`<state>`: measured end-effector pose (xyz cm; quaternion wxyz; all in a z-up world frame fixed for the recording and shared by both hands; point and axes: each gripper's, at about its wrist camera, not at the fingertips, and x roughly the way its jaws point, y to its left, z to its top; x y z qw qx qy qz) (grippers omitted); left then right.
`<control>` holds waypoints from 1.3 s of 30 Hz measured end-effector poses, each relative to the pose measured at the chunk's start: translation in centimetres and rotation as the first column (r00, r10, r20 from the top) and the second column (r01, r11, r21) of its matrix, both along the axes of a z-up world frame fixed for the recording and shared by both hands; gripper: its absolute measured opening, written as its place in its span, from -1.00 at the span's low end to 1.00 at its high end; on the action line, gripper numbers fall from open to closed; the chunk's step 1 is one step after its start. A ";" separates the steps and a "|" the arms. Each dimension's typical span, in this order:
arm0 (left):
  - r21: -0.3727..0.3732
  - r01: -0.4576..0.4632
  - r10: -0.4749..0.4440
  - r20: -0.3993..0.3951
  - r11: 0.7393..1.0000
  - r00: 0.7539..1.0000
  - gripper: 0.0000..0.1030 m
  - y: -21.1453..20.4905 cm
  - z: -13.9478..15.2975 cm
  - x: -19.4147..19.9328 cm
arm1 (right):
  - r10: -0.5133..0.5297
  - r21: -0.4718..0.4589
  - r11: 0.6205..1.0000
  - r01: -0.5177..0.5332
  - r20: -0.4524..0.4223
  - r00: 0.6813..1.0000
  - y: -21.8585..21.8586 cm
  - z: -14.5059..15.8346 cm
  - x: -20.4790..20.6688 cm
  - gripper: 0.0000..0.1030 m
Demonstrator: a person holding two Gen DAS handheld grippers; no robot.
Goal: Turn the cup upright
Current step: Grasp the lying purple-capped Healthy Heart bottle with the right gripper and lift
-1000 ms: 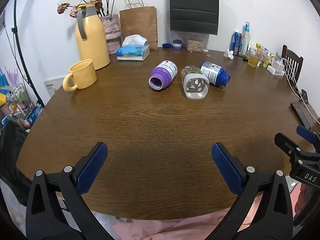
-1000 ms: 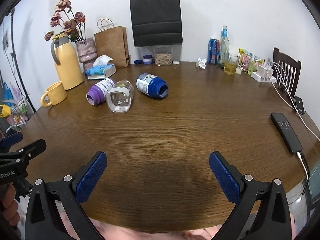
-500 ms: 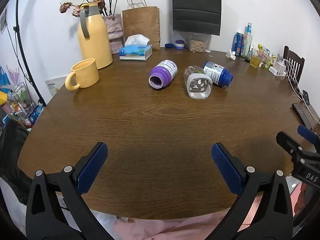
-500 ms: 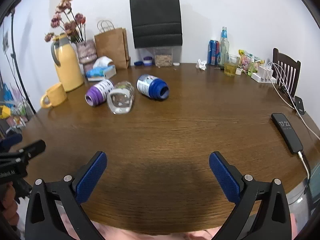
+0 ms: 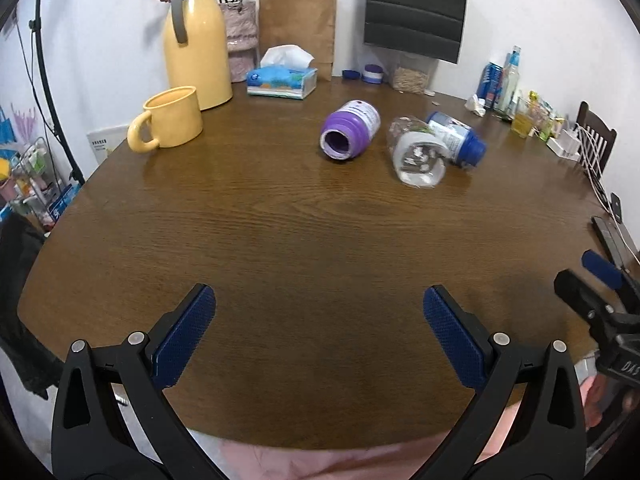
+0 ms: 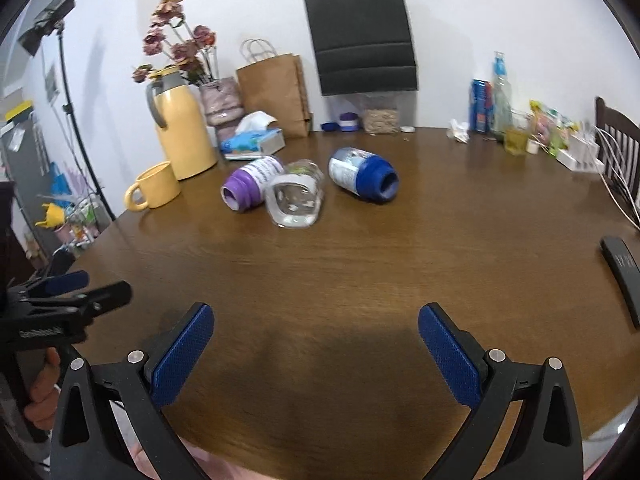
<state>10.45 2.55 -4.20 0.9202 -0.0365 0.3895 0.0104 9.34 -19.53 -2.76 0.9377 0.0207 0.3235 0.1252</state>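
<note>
Three cups lie on their sides mid-table: a purple cup [image 5: 350, 134], a clear glass cup [image 5: 416, 154] and a blue cup [image 5: 458, 140]. They also show in the right wrist view: the purple cup [image 6: 252, 184], the clear cup [image 6: 296, 200], the blue cup [image 6: 364, 180]. My left gripper [image 5: 318, 334] is open and empty over the near table edge. My right gripper [image 6: 316, 344] is open and empty, also near the front edge, well short of the cups.
A yellow mug [image 5: 170, 120] stands upright at left beside a yellow thermos [image 5: 196, 36]. A tissue box [image 5: 282, 80], paper bags and bottles line the back wall. A phone [image 6: 624, 276] lies at the right edge of the wooden table [image 5: 280, 240].
Both grippers have moved forward and slightly up; the cups and the yellow mug appear a little closer. Both stay open. The cups have not moved.
</note>
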 end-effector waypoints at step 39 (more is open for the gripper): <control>-0.015 -0.120 0.119 -0.031 0.993 0.992 0.73 13.0 -0.5 19.2 | 0.216 -0.343 0.917 -0.205 -0.005 0.976 20.6 -3.4 23.8 0.22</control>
